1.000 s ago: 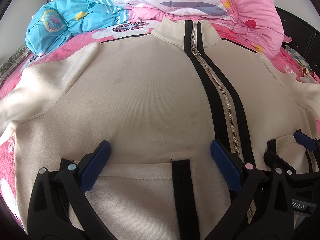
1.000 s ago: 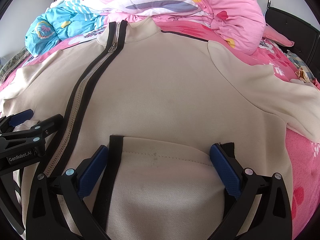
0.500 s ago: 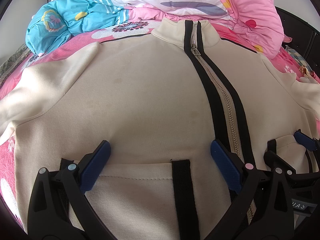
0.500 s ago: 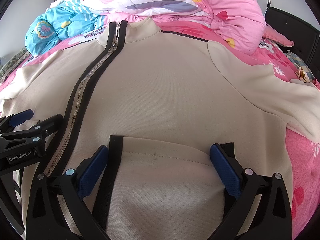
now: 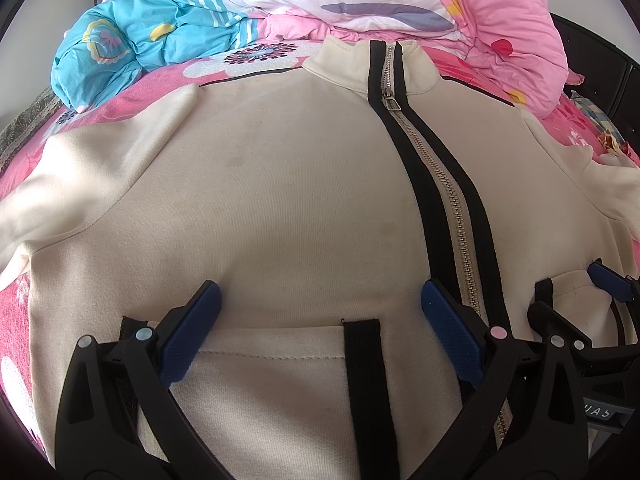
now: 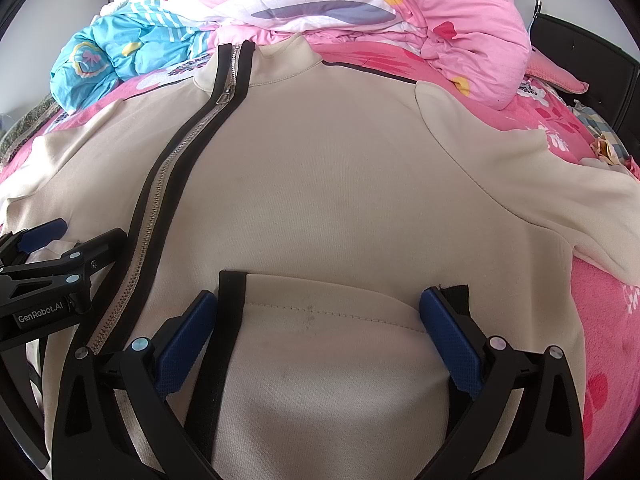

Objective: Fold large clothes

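Jacket: a cream zip-up jacket (image 5: 280,200) lies flat, front up, on the bed (image 6: 600,360), which has a pink floral cover.
Long axis: runs from the hem by the cameras to the stand-up collar (image 5: 370,62) at the far end; the black-edged zipper (image 5: 448,208) follows that line and is closed up to the collar.
Sleeves: both spread outward to the sides; each cuff is cut off by the frame edge.
Hidden: the hem lies under the black gripper frames, and whether the pads touch the cloth cannot be told.
Left hand-held gripper (image 5: 320,316): low over the left pocket (image 5: 272,380), its 2 blue pads wide apart, nothing between them but flat cloth.
Right hand-held gripper (image 6: 318,320): same low forward pose over the right pocket (image 6: 332,360), pads wide apart, just beside the left one.
Behind: a pink quilt (image 5: 500,12) and a blue quilt (image 5: 132,44) are heaped beyond the collar.
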